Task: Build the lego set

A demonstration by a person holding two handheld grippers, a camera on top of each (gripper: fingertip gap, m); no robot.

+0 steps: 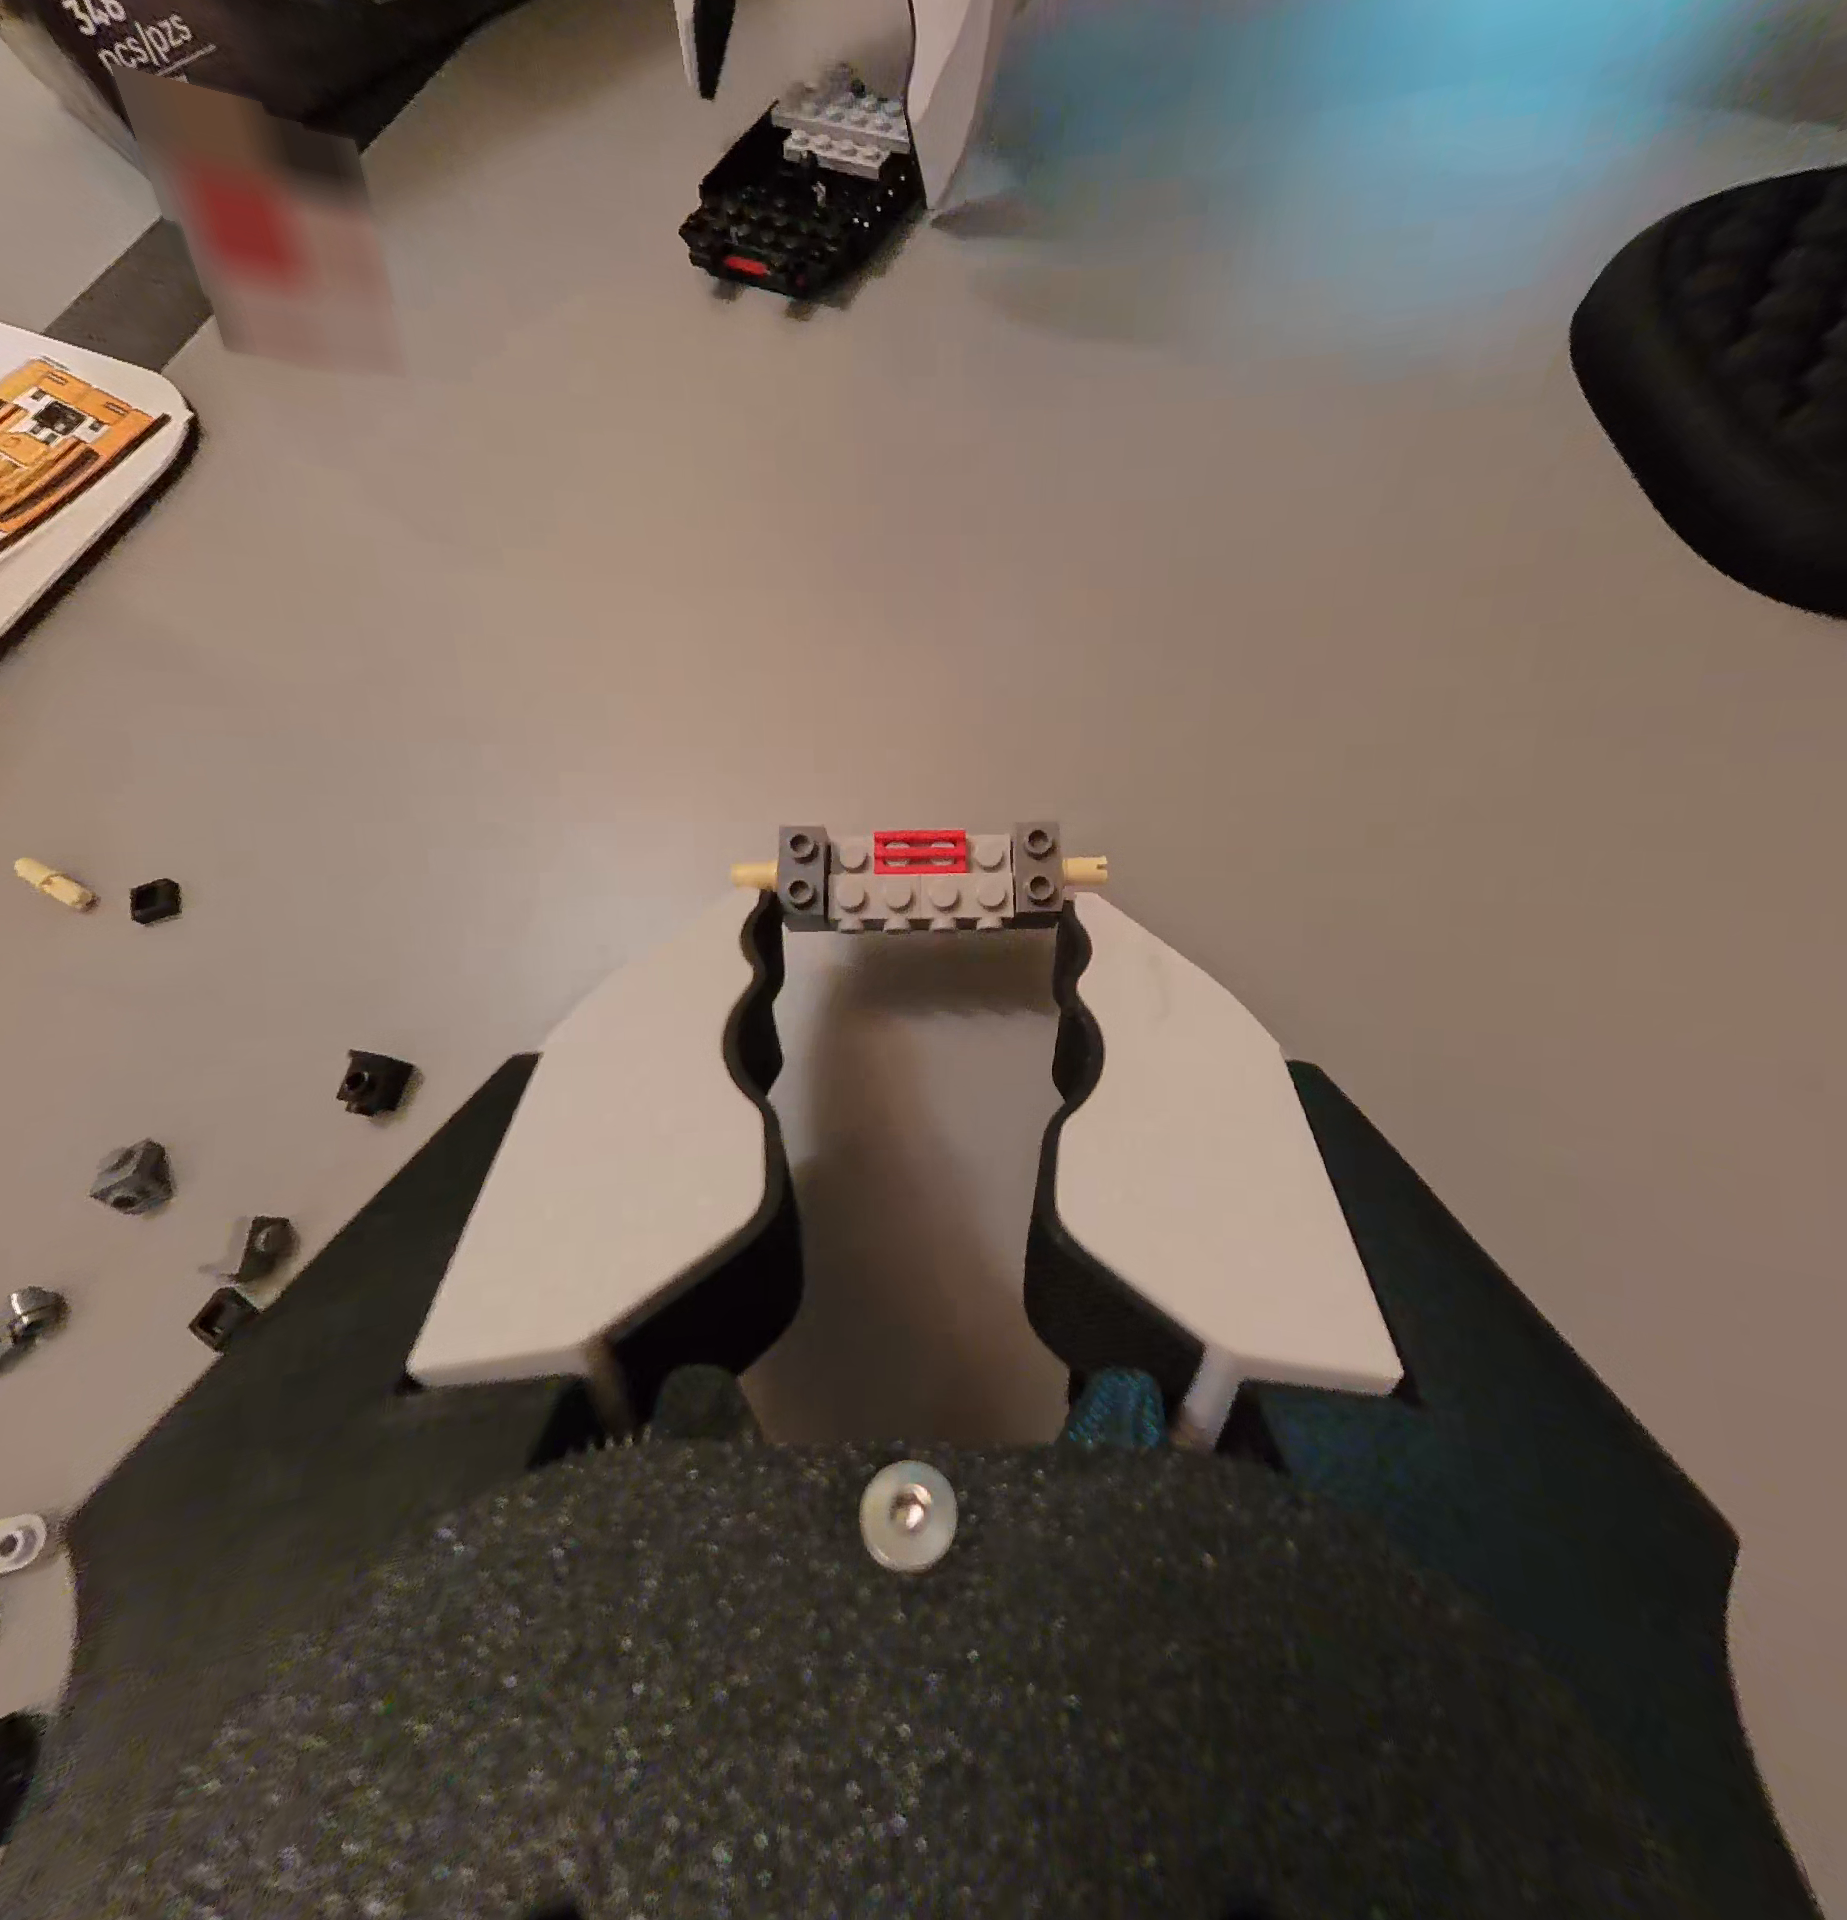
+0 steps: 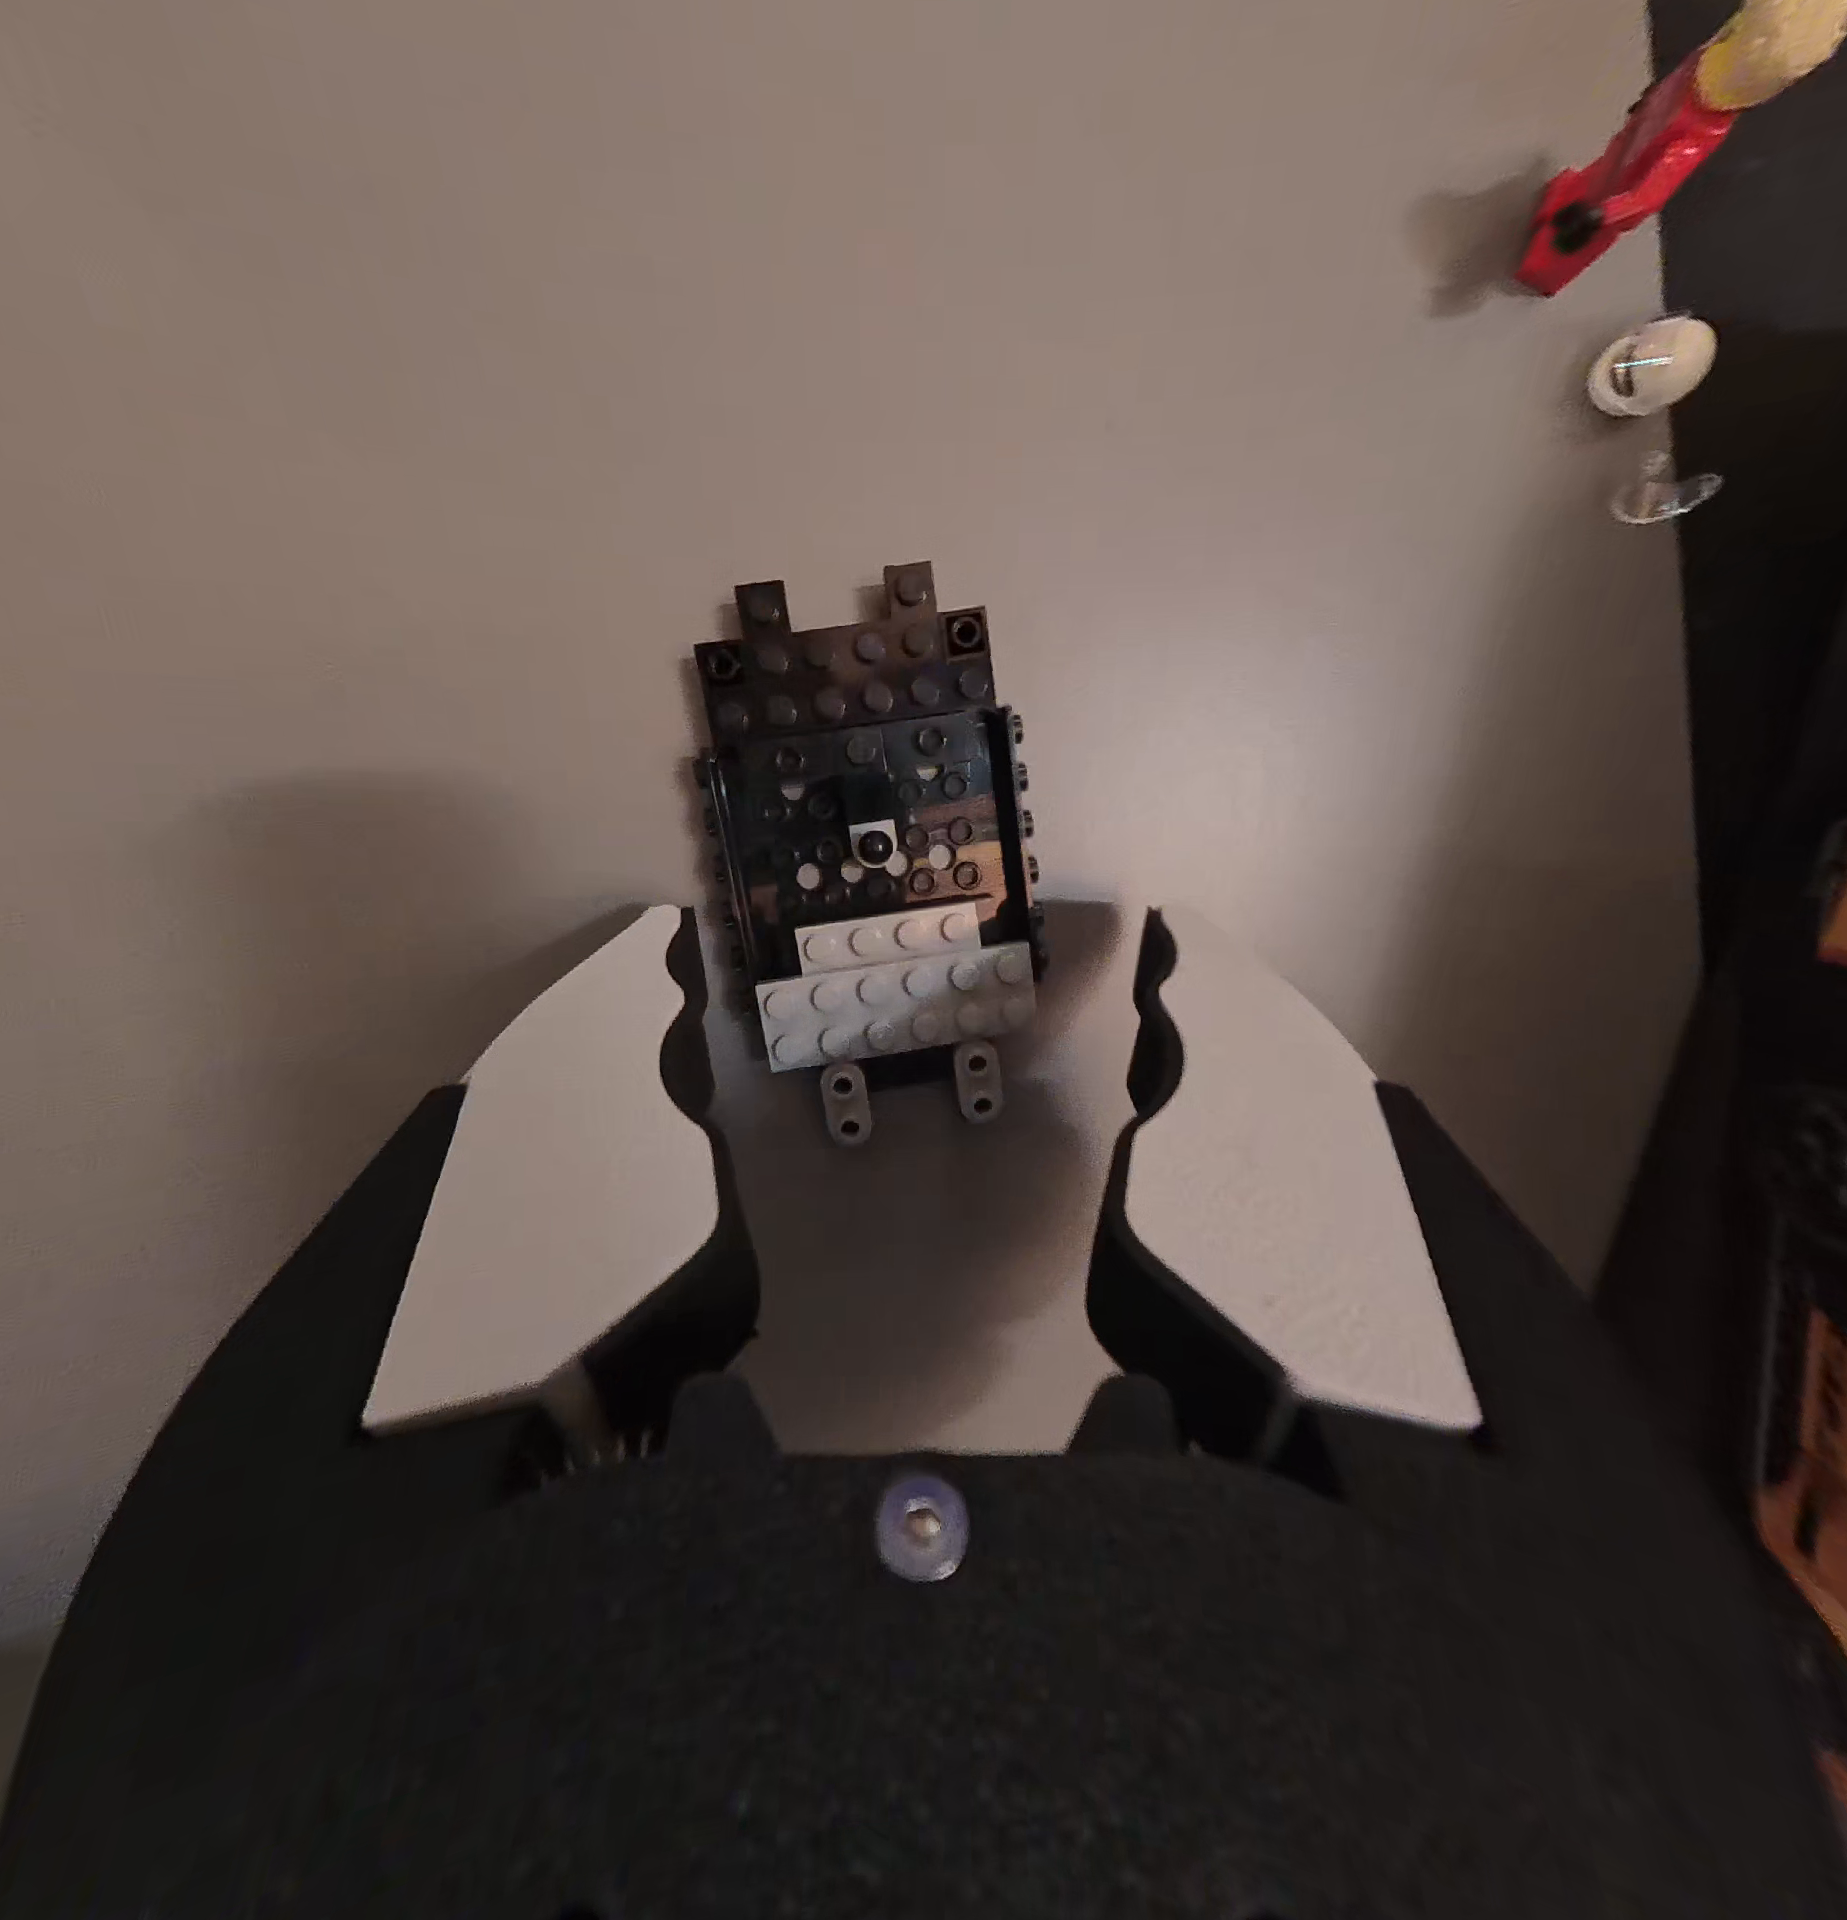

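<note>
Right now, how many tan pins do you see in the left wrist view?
3. Two small tan plastic pins poke out of the grey brick assembly, one at its left end, one at its right end; a third lies loose far left. More may be hidden.

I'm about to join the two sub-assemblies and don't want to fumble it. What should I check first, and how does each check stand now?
1. Left gripper gripping the grey axle block: ok, jaws on both ends.
2. Tan pins seated at both ends: ok.
3. Right gripper holding the black chassis: not ok, jaws open, only flanking it.
4. Chassis flat on the table: ok.
5. Where the block attaches: cannot tell.
</note>
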